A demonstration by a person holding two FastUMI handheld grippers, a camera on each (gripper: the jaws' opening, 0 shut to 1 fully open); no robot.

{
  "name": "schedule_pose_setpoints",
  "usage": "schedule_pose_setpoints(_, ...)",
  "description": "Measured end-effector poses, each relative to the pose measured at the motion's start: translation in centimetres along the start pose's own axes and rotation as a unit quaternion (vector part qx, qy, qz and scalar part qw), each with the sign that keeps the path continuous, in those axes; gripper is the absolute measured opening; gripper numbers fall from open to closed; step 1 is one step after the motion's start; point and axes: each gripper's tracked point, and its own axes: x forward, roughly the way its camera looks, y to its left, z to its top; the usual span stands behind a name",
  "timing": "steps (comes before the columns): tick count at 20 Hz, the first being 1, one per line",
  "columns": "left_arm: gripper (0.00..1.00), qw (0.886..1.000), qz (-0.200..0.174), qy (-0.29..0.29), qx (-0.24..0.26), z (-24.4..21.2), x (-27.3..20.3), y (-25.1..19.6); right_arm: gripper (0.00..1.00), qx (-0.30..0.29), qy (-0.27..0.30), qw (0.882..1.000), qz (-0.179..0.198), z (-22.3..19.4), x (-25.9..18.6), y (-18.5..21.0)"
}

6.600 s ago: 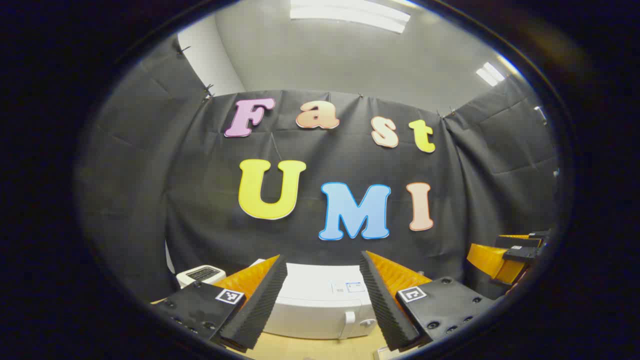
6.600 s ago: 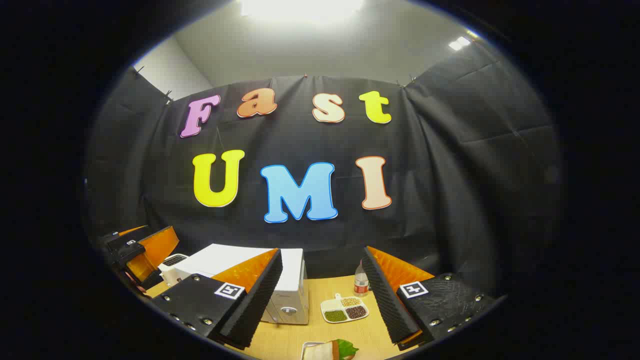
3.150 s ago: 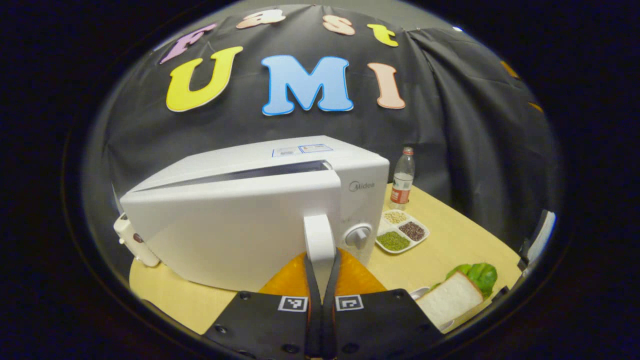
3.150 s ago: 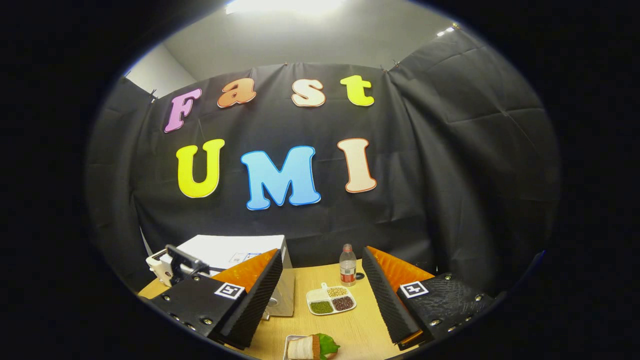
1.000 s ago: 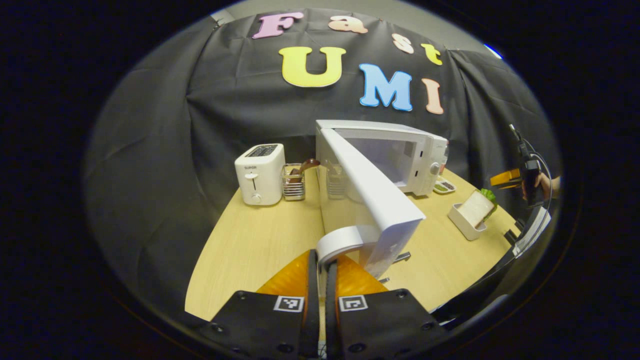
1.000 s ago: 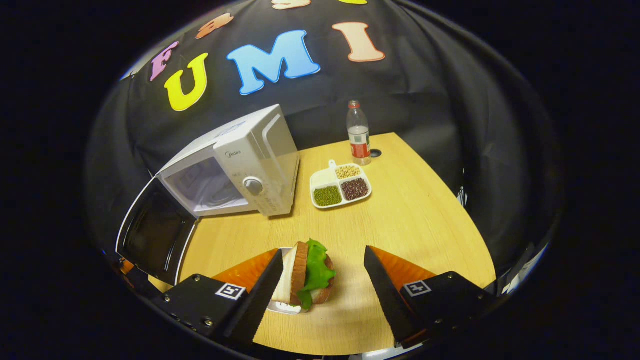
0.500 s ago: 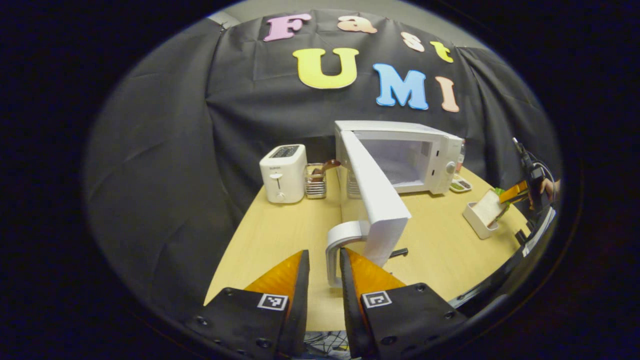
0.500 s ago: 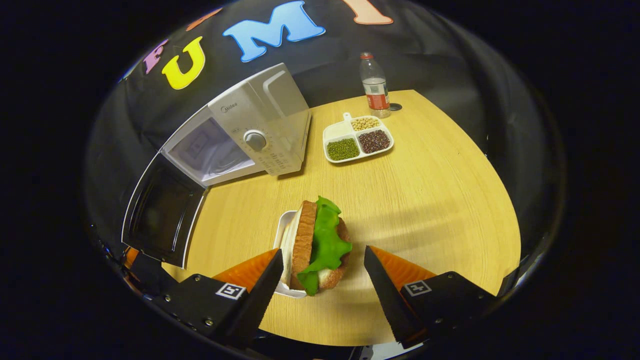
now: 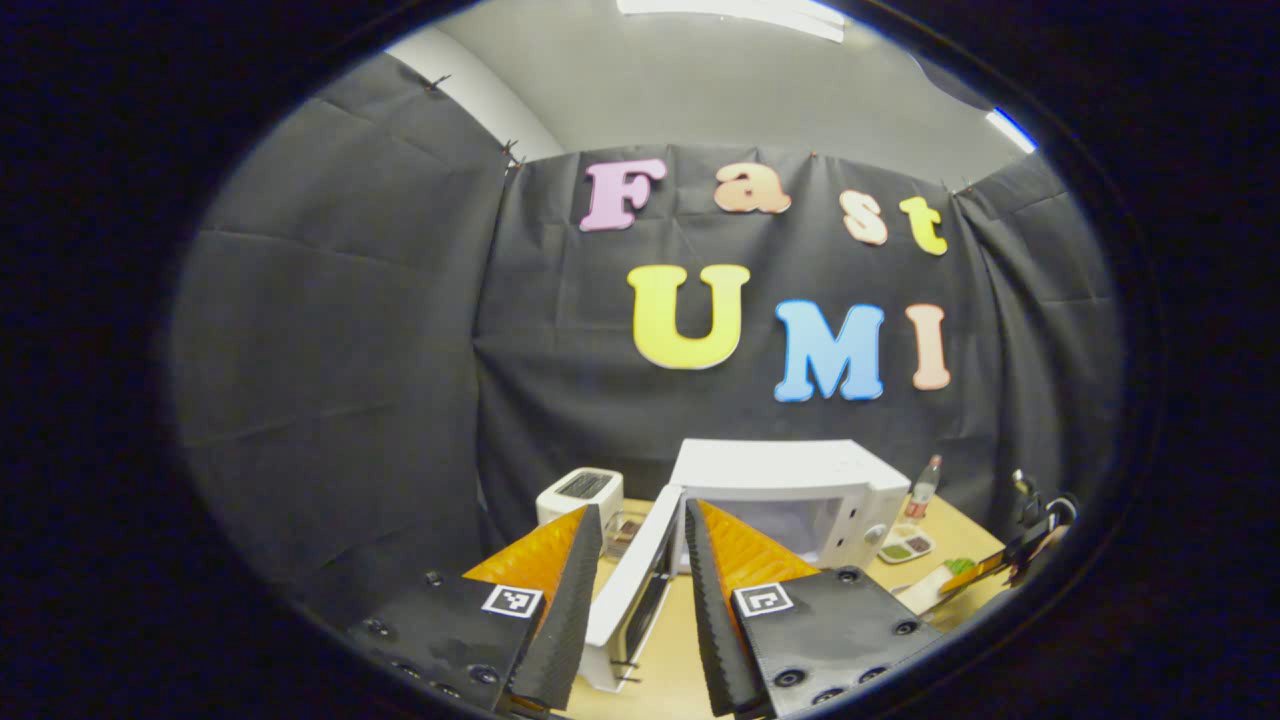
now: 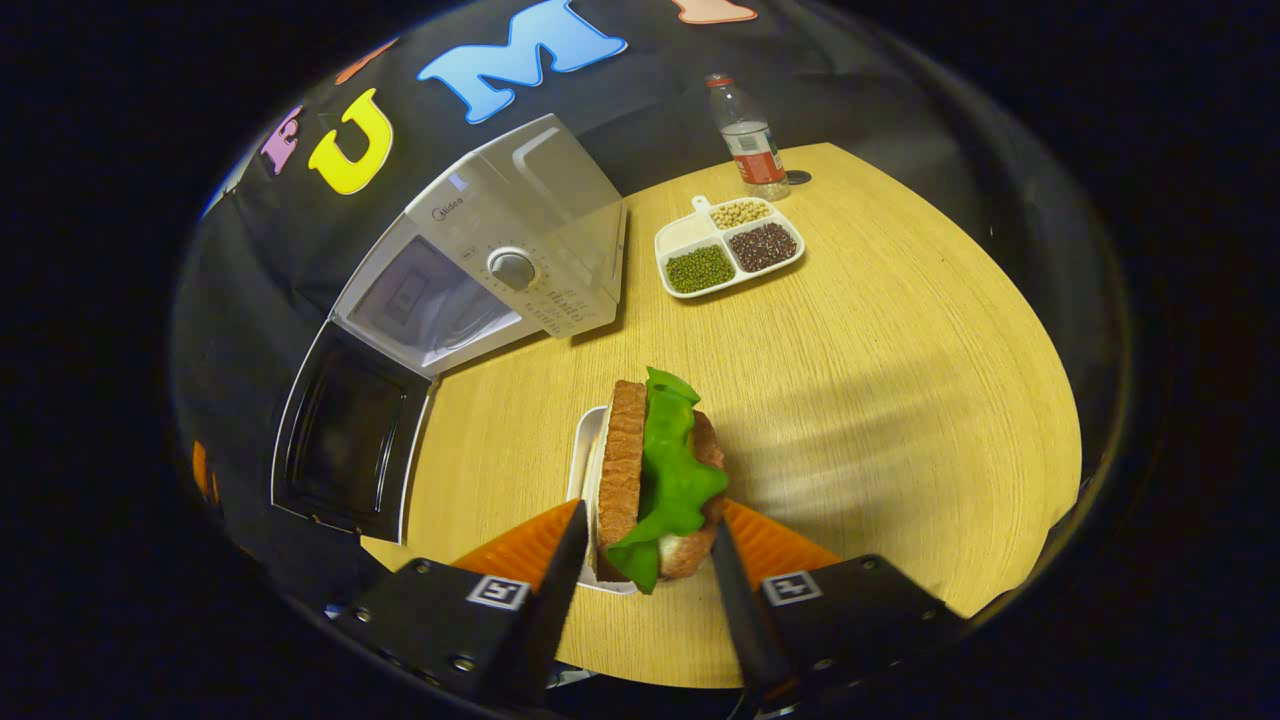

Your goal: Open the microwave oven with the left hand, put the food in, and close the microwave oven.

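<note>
Right gripper (image 10: 640, 560) has its fingers part-closed around the one sandwich (image 10: 655, 480), just about touching it, in its white holder (image 10: 583, 470). Left gripper (image 9: 635, 590) is spread, holding nothing, with the one microwave (image 9: 790, 495) and its swung-out door (image 9: 635, 590) straight ahead.

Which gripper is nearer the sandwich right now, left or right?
Right. The right gripper has its fingers on either side of the sandwich in its white tray. The left gripper is open in front of the microwave door, away from it.
</note>
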Motion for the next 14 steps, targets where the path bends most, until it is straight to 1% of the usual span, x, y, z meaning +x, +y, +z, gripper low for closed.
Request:
schedule_pose_setpoints(1, 0.55, 1.000, -0.013, -0.013, -0.002, 1.5, 0.5, -2.0, 0.59, 0.001, 0.006, 1.000, 0.008, -0.3, 0.1, 0.3)
schedule_pose_setpoints(2, 0.56, 0.999, -0.028, -0.019, -0.005, 2.5, 0.8, -4.0, 0.59, 0.008, 0.004, 1.000, 0.018, 0.0, -1.0, 0.3)
schedule_pose_setpoints(3, 0.56, 0.999, -0.040, -0.022, -0.008, 3.1, 1.1, -5.5, 0.48, 0.018, 0.014, 0.999, 0.023, -0.5, -0.3, 0.7)
schedule_pose_setpoints(4, 0.59, 0.999, -0.049, -0.020, -0.007, 3.1, 1.1, -6.7, 0.37, 0.019, 0.017, 0.999, 0.030, -0.5, -0.5, 0.9)
schedule_pose_setpoints(5, 0.70, 0.999, -0.051, -0.018, -0.003, 3.1, 1.2, -7.6, 0.37, 0.017, 0.016, 0.999, 0.037, -0.3, -0.6, 1.0)
schedule_pose_setpoints(6, 0.60, 0.999, -0.049, -0.013, -0.001, 2.9, 1.5, -8.0, 0.37, 0.016, 0.013, 0.999, 0.044, -0.1, -0.8, 1.2)
schedule_pose_setpoints(7, 0.75, 0.999, -0.048, -0.007, -0.001, 2.8, 1.5, -8.6, 0.37, 0.016, 0.005, 0.999, 0.050, 0.2, -1.3, 1.4)
schedule_pose_setpoints(8, 0.82, 0.999, -0.048, -0.002, -0.003, 2.8, 1.6, -9.2, 0.37, 0.017, -0.004, 0.998, 0.056, 0.7, -1.5, 1.7)
schedule_pose_setpoints(10, 1.00, 0.999, -0.049, -0.002, 0.000, 3.0, 1.7, -9.9, 0.37, 0.015, -0.015, 0.997, 0.071, 1.2, -2.2, 2.5)
schedule_pose_setpoints(11, 0.95, 0.999, -0.052, -0.004, 0.000, 3.2, 1.7, -10.1, 0.37, 0.013, -0.019, 0.996, 0.081, 1.3, -2.3, 3.0)
schedule_pose_setpoints(12, 1.00, 0.998, -0.055, -0.004, -0.001, 3.1, 2.0, -10.3, 0.37, 0.011, -0.026, 0.996, 0.086, 1.6, -2.2, 3.2)
schedule_pose_setpoints(13, 1.00, 0.998, -0.063, -0.001, -0.003, 2.8, 2.4, -10.6, 0.37, 0.024, -0.020, 0.996, 0.079, 1.3, -2.3, 2.9)
schedule_pose_setpoints(14, 1.00, 0.997, -0.071, 0.001, -0.005, 2.6, 2.7, -10.8, 0.22, 0.039, -0.014, 0.996, 0.082, 1.2, -2.0, 3.0)
